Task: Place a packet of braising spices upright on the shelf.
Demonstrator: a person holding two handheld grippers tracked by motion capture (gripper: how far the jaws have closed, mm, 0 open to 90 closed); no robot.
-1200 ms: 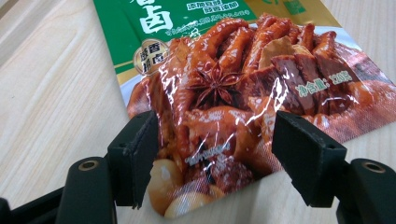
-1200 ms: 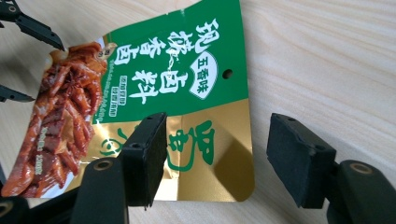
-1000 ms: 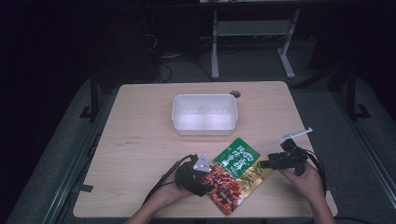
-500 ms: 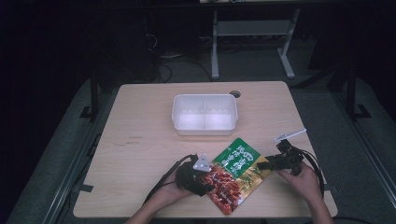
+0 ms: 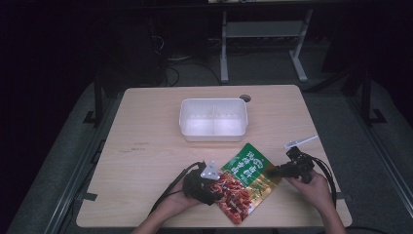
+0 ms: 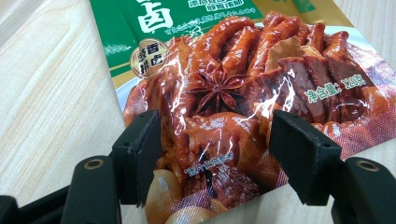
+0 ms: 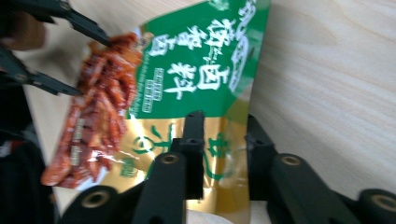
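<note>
Dark surroundings frame a pale wooden table [image 5: 146, 146], with metal stand legs and cables on the floor behind it.

Item under handling: a glossy green, gold and red printed plastic food pouch [image 5: 246, 180], lying flat on the near half of the table, between the two hands and in front of the tub.

Handling assessment: the pouch appears light and limp. Its film wrinkles and throws glare, so it is judged slippery and likely to sag or fold if lifted by one end. The lumpy contents sit towards the red end; the gold sealed edge looks flat and thin, and is judged the soundest place to pinch. A grip at both ends should keep it from drooping.

Left gripper [image 6: 215, 154]: jaws stand wide apart, astride the red end of the pouch. The pads lie close to the film, but no pinch is evident.

Right gripper [image 7: 224, 154]: jaws have just been closing and now stand narrow, with the gold edge of the pouch between them. Whether the pads actually press the film cannot be told; a gap shows between them.

Container: a white translucent rectangular plastic tub [image 5: 213, 119] stands upright at the table's middle, well apart from the pouch. A central partition divides it into two compartments. Both appear empty, though glare limits certainty.

Small white strip-like object [image 5: 301, 142] lies near the right hand; identity unclear.
</note>
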